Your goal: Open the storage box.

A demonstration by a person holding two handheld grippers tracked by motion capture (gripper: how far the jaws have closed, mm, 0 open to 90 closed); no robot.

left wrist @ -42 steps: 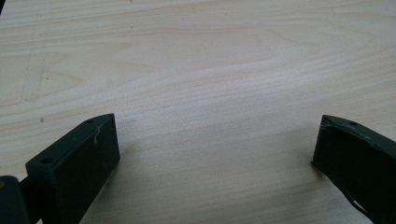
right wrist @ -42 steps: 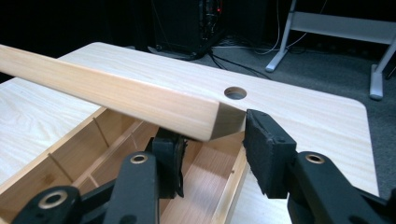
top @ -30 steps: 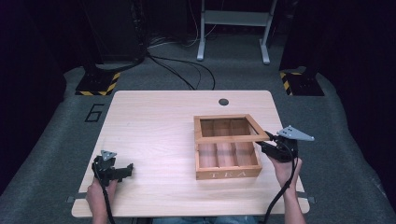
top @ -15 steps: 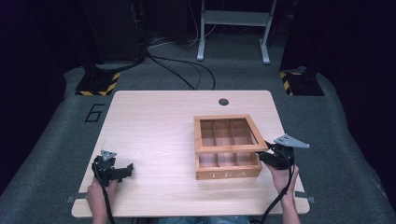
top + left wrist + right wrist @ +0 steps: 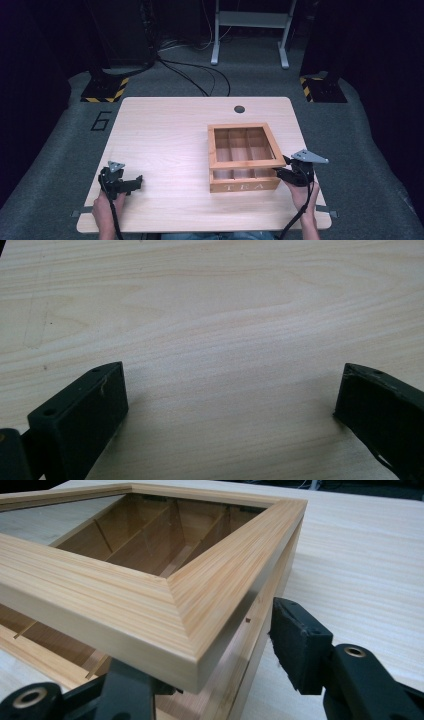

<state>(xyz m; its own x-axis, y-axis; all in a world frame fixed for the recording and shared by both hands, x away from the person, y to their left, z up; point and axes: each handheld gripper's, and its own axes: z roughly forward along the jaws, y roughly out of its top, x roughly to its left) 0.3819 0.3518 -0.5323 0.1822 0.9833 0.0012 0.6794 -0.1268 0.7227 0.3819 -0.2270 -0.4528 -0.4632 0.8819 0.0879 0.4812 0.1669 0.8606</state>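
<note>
Twice over, saw black two-jaw tools at the near edge of the table (image 5: 170,130), one in each hand. Found the left gripper (image 5: 134,181) low over bare wood at the near left corner, gripped by the left hand (image 5: 102,207), jaws spread wide with nothing between them; saw in its own view pale, fine-grained board between two blunt, matt black blocks. Found the right gripper (image 5: 281,171) in the right hand (image 5: 302,197) at the near right corner of the tea box (image 5: 245,186), jaws parted and not clamped. Saw in the right gripper view one jaw tucked beneath the raised corner of the lid (image 5: 242,164), apparently touching its underside, and the other jaw's rough padded face just beside the box's side wall, with a slim gap. Noted a grey three-cornered plate (image 5: 310,156) atop that tool. Made out the box as light, striped wood, square-cornered, lettered TEA on its front, standing right of the table's middle. Noted the lid as a mitred wooden frame around a clear pane, lifted at the near side, with thin wooden dividers and several compartments below; could not tell any contents. Farther back, saw a small dark round hole (image 5: 239,109) near the table's far edge. Beyond that, noted grey carpet marked 6 (image 5: 101,120), black cables (image 5: 200,80), yellow-and-black striped bases (image 5: 105,92) and a white metal stand (image 5: 250,20).
</note>
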